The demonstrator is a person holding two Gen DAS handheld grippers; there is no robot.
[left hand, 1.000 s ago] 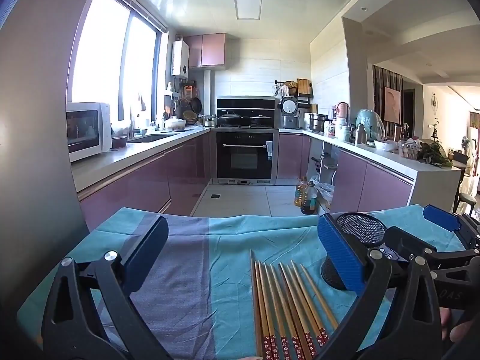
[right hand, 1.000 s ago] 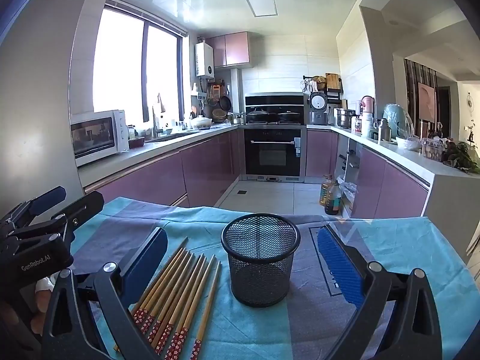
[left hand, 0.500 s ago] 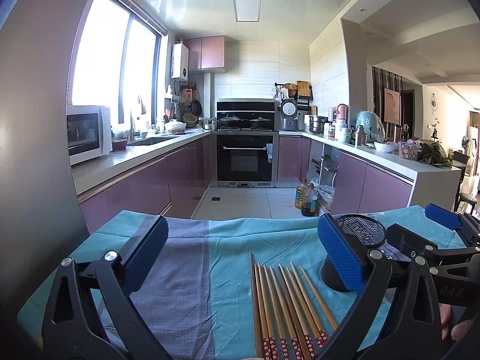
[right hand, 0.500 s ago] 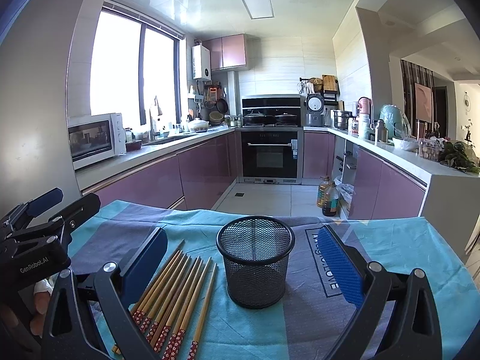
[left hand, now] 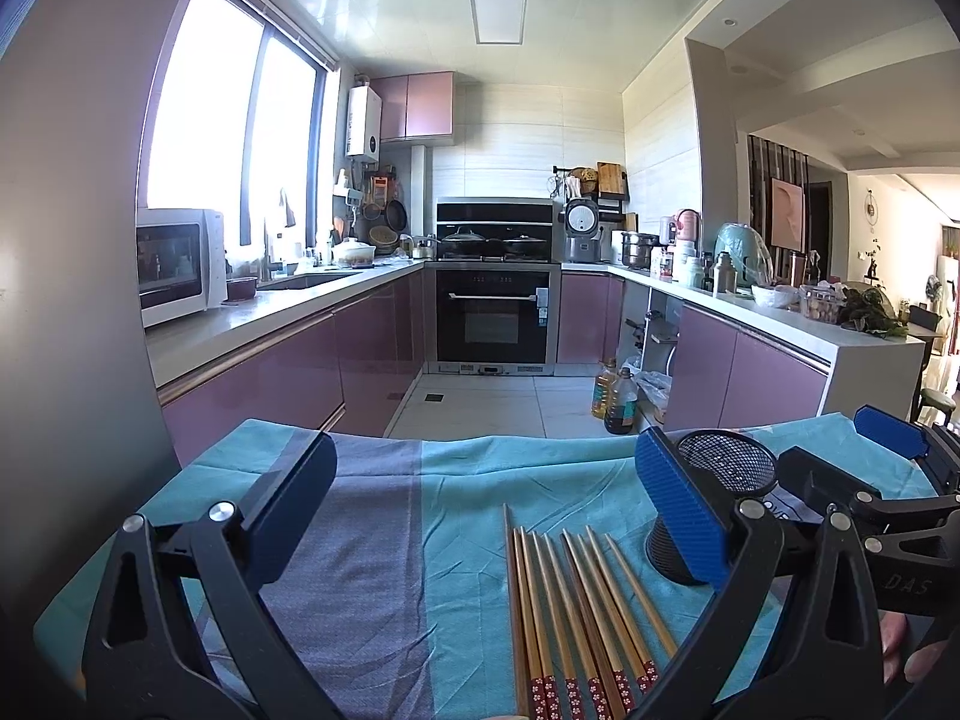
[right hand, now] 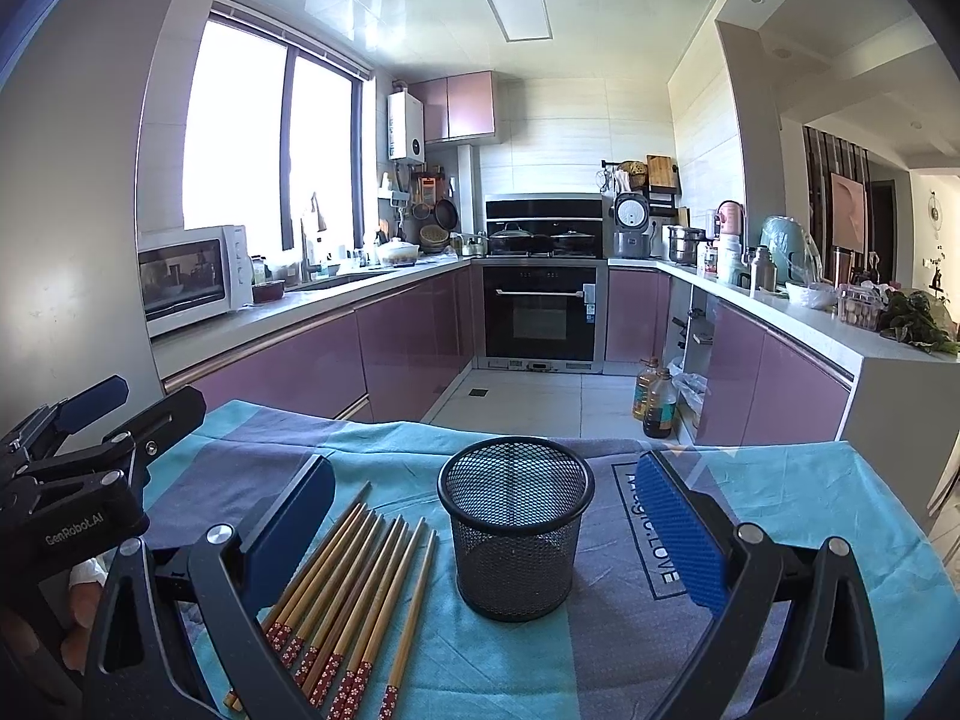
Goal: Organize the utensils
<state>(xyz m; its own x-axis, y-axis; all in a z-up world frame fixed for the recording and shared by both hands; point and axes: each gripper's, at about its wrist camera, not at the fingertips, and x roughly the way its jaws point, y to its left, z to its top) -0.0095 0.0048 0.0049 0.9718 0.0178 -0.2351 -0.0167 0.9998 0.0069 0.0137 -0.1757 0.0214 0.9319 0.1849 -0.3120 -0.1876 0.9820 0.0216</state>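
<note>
left gripper (left hand: 486, 516): wide open, empty | right gripper (right hand: 486, 516): wide open, empty | chopsticks (right hand: 354, 588): flat on cloth (right hand: 810, 516), by right gripper's left finger | cup (right hand: 515, 525): upright between right jaws

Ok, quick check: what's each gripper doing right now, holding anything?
Left gripper: open, holding nothing, above the cloth beside the chopsticks.
Right gripper: open, holding nothing, facing the mesh cup.
</note>
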